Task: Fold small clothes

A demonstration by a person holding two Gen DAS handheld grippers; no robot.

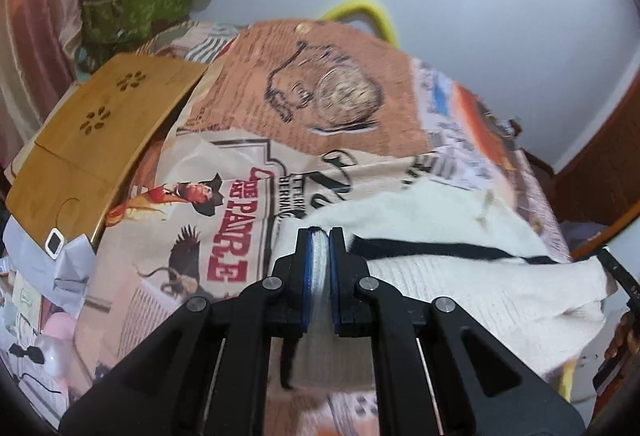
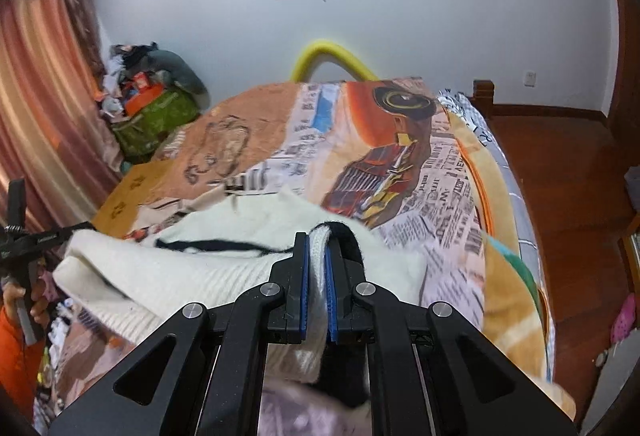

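A small white knitted garment (image 1: 460, 232) with a thin black stripe lies partly on the printed bedspread (image 1: 240, 164) and is lifted at its near edge. My left gripper (image 1: 319, 236) is shut on the garment's white hem at its left side. My right gripper (image 2: 318, 240) is shut on the same garment (image 2: 192, 276) at its right side, where black trim loops over one finger. The cloth hangs stretched between both grippers above the bed. The left gripper (image 2: 16, 236) also shows at the left edge of the right wrist view, held by a hand.
A bamboo lap tray (image 1: 92, 140) lies on the bed's left side. A green bag of clutter (image 1: 132, 8) stands by the curtain. A yellow padded bar (image 2: 332, 60) rises at the bed's far end. The wooden floor (image 2: 568, 172) runs along the right.
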